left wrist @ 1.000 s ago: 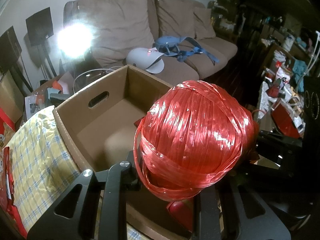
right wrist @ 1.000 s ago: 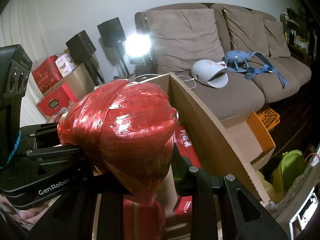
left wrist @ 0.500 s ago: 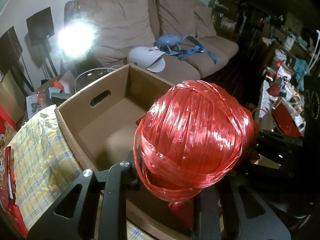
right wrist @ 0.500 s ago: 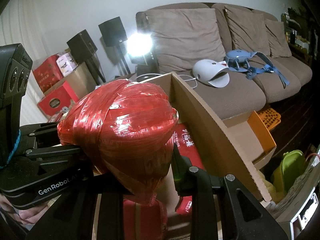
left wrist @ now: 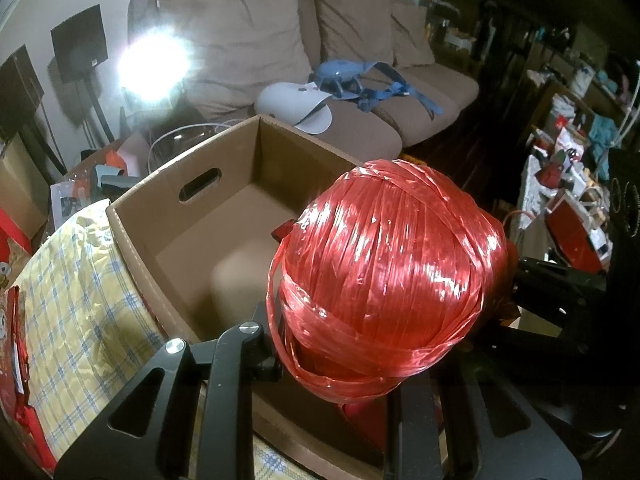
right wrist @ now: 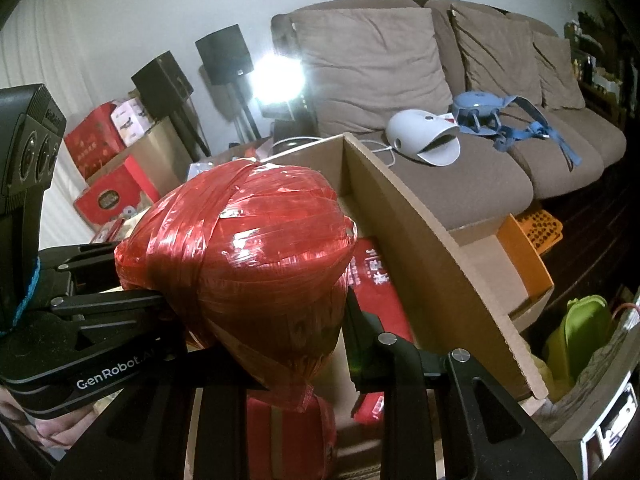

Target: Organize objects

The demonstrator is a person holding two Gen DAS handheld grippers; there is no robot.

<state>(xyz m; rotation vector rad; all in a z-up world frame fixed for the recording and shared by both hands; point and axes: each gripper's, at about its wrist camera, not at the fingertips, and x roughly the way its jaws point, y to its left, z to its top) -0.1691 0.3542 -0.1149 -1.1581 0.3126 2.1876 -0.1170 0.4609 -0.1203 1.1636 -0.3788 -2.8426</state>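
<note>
Both grippers held the ball [left wrist: 384, 272] of red twine above the open box [left wrist: 168, 184], seen from my remote station. The left gripper [right wrist: 132, 280] had its narrow jaws clamped into one end of the ball, and the right gripper [left wrist: 516, 304] pinched the opposite end the same way. The pads themselves were buried in the twine, so I could not see the contact.

The ball hung over the box's near corner, clear of the cardboard rims. The box floor behind it lay mostly bare, with open room toward the far wall and the wall with the handle slot. A red packet [right wrist: 372, 280] lay flat on the floor against the right-hand wall [right wrist: 420, 240]. A yellow checked bag [left wrist: 80, 300] pressed against the box's left side, just beside the rim.

The ball blocked the middle of both views. It hid the near part of the box floor and my own fingertips in each wrist camera. Something red [right wrist: 288, 432] sat directly beneath it, cut off and too blurred to name. A lamp's glare [left wrist: 152, 64] washed out the corner beside the sofa [left wrist: 240, 40]. Part of a hand [right wrist: 36, 428] showed at the lower left edge, under the left gripper's body.
</note>
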